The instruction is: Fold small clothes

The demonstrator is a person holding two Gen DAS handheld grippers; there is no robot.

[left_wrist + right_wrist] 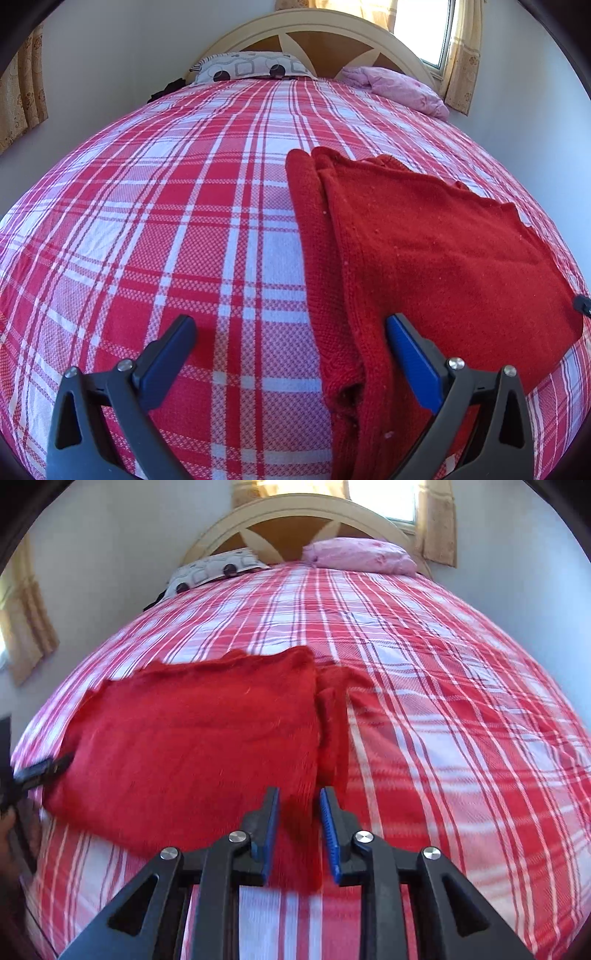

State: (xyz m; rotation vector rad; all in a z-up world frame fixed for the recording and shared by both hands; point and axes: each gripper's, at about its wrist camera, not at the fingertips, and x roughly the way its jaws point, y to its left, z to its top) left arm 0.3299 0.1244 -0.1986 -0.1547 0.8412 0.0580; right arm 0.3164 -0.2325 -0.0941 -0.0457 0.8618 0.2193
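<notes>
The red knit garment (pixel 192 738), lower centre, is judged soft, light and floppy; grip its near hem. The right gripper (pixel 298 830) is clamped on that hem; the left gripper (pixel 291 354) stands apart, empty.

We see both views lit by daylight from a window (pixel 424 29) behind the headboard; its pane is blown out to white, and the same glare fills the window in the right wrist view. The bed (pixel 147 221) is bright and evenly lit, its colours saturated, with only soft shadows under the left tongs (pixel 291 325) and along the folds of the red knit garment (pixel 443 251). The left wrist view is sharp, the weave readable. The right wrist view is softer: the garment and bedspread near the right tongs (pixel 299 801) smear with motion blur. Fisheye distortion bulges the bed into a dome, and dark vignetting rounds every corner.
</notes>
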